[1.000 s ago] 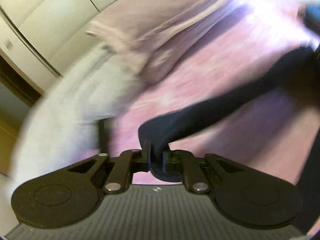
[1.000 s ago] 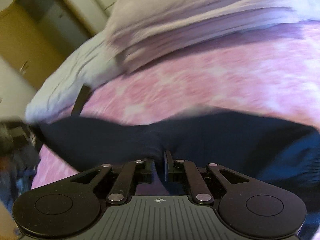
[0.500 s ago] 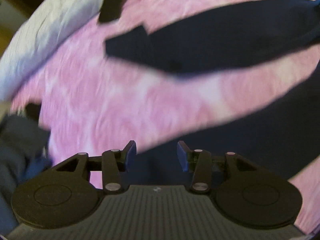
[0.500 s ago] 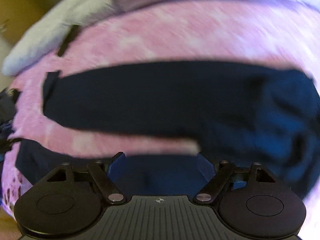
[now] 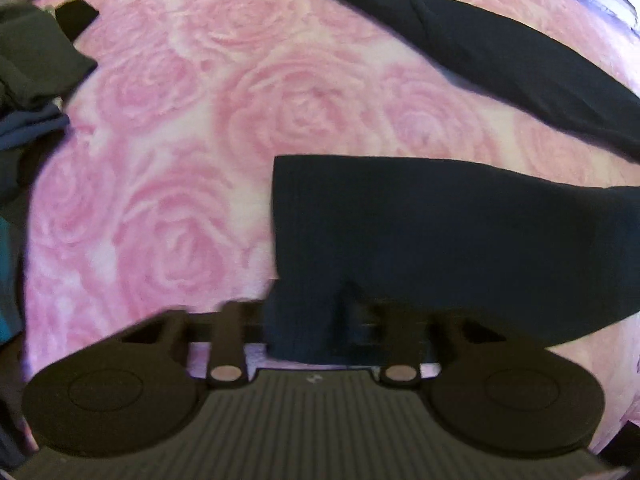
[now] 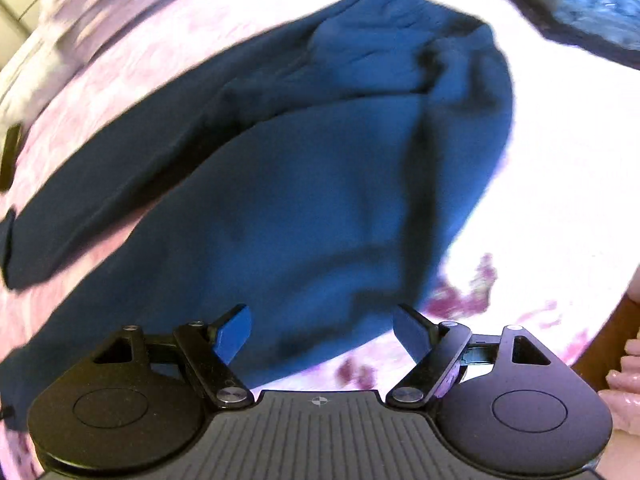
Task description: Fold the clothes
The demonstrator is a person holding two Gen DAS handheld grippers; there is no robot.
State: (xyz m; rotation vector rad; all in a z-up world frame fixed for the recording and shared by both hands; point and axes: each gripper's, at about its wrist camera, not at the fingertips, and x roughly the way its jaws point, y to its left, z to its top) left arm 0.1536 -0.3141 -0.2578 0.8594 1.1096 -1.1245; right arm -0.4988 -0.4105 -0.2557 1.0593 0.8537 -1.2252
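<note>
The left gripper (image 5: 316, 320) has just been closing, and its fingers are drawn nearly together around a fold of the dark navy knit garment (image 5: 440, 232), whose near corner is bunched up between them and hides the fingertips (the fingers themselves are blurred, so the exact line of contact cannot be made out). From that pinch the cloth spreads away to the right as a broad flat panel with a straight left edge, lying on the pink rose-patterned plush blanket (image 5: 168, 184). Farther off, a long dark sleeve of the garment (image 5: 500, 60) stretches diagonally across the blanket toward the upper right. At the left border sits a heap of other dark and grey-blue clothes (image 5: 28, 80), apart from the navy piece.

The right gripper (image 6: 322, 334) stands with its blue-padded fingers (image 6: 234, 334) spread wide, nothing pressed between them; it points steeply down at the same garment (image 6: 320, 200), which looks bright blue in this view and fills the middle of the frame, with wrinkled folds at its far end. The garment's edge lies under the gap between the fingers, untouched by either pad. A sleeve (image 6: 112, 176) runs out to the left over the blanket (image 6: 560, 160), which is washed out white on the right. Another dark object (image 6: 568, 8) lies at the top right, too blurred to identify.
</note>
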